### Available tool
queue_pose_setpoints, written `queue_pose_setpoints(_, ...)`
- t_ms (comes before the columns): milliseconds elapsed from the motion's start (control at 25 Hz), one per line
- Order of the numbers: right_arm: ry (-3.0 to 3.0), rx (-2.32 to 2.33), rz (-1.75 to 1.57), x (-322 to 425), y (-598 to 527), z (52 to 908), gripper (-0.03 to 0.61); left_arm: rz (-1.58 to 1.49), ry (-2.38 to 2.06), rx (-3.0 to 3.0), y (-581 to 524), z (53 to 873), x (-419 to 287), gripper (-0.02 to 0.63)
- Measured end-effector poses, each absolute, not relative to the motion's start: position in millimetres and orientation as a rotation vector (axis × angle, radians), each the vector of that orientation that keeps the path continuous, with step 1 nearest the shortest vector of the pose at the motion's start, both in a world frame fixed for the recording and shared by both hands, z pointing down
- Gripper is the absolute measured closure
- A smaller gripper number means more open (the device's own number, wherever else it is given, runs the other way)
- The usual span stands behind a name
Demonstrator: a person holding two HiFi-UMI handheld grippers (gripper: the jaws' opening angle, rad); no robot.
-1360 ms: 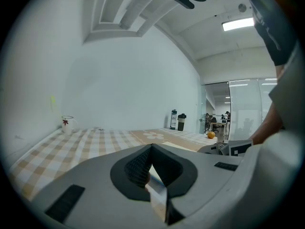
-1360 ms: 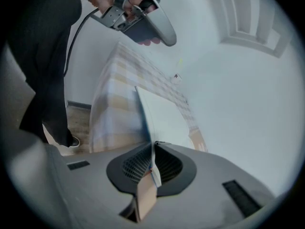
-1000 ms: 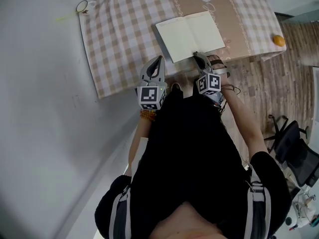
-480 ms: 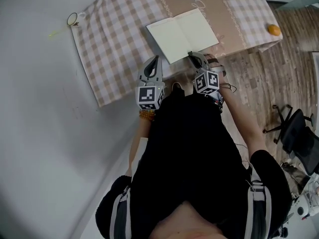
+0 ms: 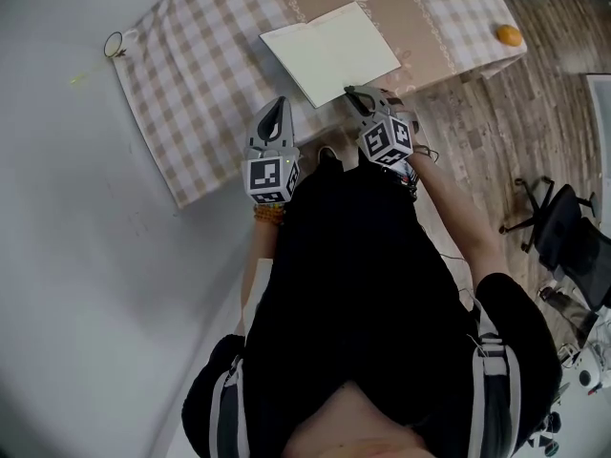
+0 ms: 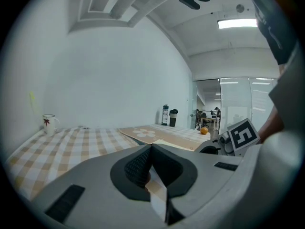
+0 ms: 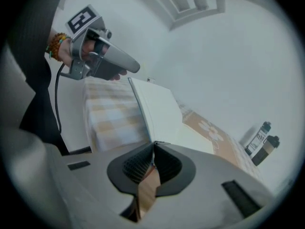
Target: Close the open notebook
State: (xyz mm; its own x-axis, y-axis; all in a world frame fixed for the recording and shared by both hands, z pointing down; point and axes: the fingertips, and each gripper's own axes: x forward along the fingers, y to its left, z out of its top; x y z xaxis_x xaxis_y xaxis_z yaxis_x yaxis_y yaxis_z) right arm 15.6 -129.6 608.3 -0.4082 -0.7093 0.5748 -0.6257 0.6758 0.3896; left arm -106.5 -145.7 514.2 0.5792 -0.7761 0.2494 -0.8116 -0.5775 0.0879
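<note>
1. Overhead, an open notebook (image 5: pixel 329 51) lies pages-up on a check-draped bench (image 5: pixel 181 113), close to the bench's near edge and directly in front of the person.
2. Its two-page spread runs crosswise, the long axis tilting up toward the right of the head view. The spine points from the far side back toward the person.
3. The right gripper (image 5: pixel 353 92) meets the notebook's near edge about where the spine ends. Its jaws are drawn almost together and pinched on that edge.
4. The left gripper (image 5: pixel 278 103) hangs over the checks just left of the notebook and apart from it, jaws closed tip to tip with nothing between them.
5. A mug (image 5: pixel 116 44) stands at the bench's far left corner and an orange (image 5: pixel 509 34) near its right-hand corner, both well apart from the notebook. Two bottles (image 6: pixel 165 114) stand at the back by the wall.
</note>
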Motion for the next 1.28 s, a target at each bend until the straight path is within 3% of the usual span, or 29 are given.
queue_pose_setpoints(1280, -2.328, 1.288, 0.482, 45.0, -137.0, 610.0, 0.568, 0.316, -1.239, 2.637, -145.5, 527.3, -78.8, 0.607)
